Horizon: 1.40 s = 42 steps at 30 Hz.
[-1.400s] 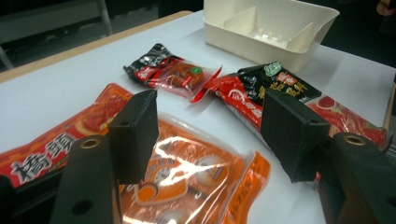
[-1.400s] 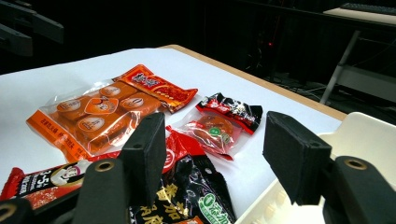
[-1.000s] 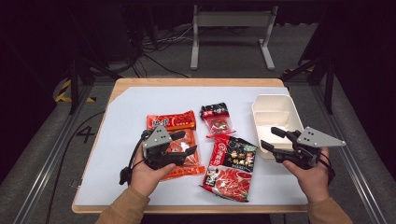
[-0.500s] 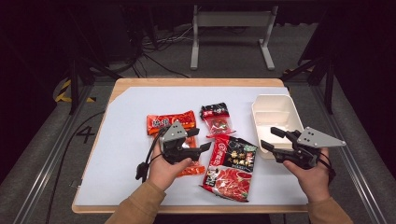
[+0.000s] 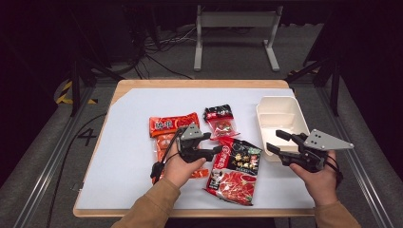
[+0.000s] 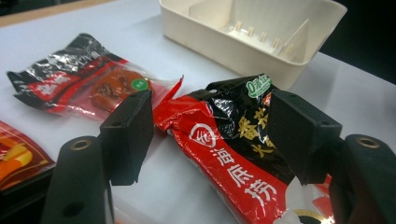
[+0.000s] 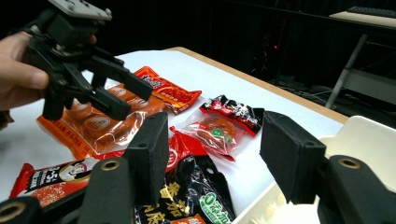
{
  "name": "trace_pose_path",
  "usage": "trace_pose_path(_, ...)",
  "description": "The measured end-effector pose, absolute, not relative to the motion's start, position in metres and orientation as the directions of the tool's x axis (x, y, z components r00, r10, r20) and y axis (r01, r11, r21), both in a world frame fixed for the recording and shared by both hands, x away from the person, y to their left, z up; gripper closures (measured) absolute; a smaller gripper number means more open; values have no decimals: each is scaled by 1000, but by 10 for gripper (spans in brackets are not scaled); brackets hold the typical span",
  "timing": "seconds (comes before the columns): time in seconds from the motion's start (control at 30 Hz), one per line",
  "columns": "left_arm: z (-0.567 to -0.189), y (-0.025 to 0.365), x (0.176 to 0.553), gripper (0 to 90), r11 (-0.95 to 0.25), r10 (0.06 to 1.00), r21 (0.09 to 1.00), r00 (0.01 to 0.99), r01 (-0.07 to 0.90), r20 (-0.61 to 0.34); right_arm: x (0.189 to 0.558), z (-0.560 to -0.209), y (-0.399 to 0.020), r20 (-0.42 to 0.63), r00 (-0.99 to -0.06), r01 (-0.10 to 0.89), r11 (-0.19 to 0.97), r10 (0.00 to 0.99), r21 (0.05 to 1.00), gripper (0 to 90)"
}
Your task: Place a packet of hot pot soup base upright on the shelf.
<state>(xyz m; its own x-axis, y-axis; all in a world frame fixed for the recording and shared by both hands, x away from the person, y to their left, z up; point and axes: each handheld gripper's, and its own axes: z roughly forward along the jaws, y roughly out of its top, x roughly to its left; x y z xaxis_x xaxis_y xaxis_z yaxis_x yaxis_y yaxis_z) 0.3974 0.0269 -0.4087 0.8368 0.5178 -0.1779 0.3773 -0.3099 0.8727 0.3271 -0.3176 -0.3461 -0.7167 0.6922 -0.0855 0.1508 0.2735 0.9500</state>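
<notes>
On the white tabletop (image 5: 128, 156) a cream divided tray (image 5: 280, 114) stands at the right. Beside it lies the red-and-black pouch (image 5: 235, 171), its crumpled top edge between the spread jaws of the left gripper (image 5: 211, 151), untouched. Near the tray hovers the right gripper (image 5: 274, 141), spread, empty.

Glossy crinkled plastic packet (image 6: 233, 154); matt cream plastic tray (image 5: 278, 114); smooth white sheet (image 5: 128, 142).
</notes>
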Motion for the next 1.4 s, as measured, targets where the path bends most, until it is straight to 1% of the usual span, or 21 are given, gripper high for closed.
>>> trace_pose_path(0.1, -413, 23, 399, 335, -333, 530, 862, 832, 383, -165, 327, -346, -318, -90, -718, 145, 276, 690, 950, 421)
trace_pose_path(0.27, -420, 13, 399, 346, -332, 514, 846, 832, 417, -208, 328, -347, -317, -92, -718, 143, 276, 690, 950, 419)
trace_pose_path(0.57, -433, 3, 408, 352, -353, 537, 817, 814, 457, -223, 327, -346, -316, -90, -729, 139, 276, 679, 951, 413)
trace_pose_path(0.6, -435, 2, 409, 362, -350, 538, 814, 811, 464, -231, 327, -346, -316, -90, -729, 139, 276, 679, 951, 412)
trace_pose_path(0.67, -439, 1, 411, 382, -372, 533, 810, 819, 453, -213, 327, -346, -316, -84, -730, 144, 273, 678, 951, 412)
trace_pose_path(0.87, -444, -1, 414, 434, -390, 546, 767, 799, 510, -253, 327, -346, -316, -84, -733, 143, 272, 675, 952, 412)
trace_pose_path(1.0, -446, -4, 415, 452, -409, 552, 747, 794, 524, -255, 328, -347, -315, -82, -736, 149, 279, 672, 949, 410)
trace_pose_path(1.03, -448, -5, 416, 462, -412, 552, 729, 786, 547, -278, 328, -348, -315, -83, -738, 146, 279, 670, 949, 408)
trace_pose_path(1.1, -451, -6, 417, 416, -397, 562, 712, 766, 580, -311, 328, -348, -314, -77, -743, 148, 275, 665, 950, 406)
trace_pose_path(1.23, -452, -7, 417, 490, -395, 548, 711, 770, 582, -326, 328, -348, -314, -78, -746, 147, 278, 661, 949, 404)
trace_pose_path(1.27, -452, -7, 417, 521, -399, 545, 714, 775, 576, -321, 328, -348, -314, -74, -747, 150, 276, 661, 949, 403)
trace_pose_path(1.3, -453, -7, 417, 529, -397, 546, 715, 774, 575, -320, 328, -349, -314, -76, -746, 149, 277, 661, 949, 401)
trace_pose_path(1.37, -453, -7, 416, 590, -396, 550, 715, 772, 577, -319, 329, -349, -314, -74, -746, 151, 276, 661, 949, 401)
trace_pose_path(1.4, -453, -6, 416, 590, -383, 551, 715, 766, 585, -331, 329, -350, -314, -69, -746, 156, 275, 662, 949, 400)
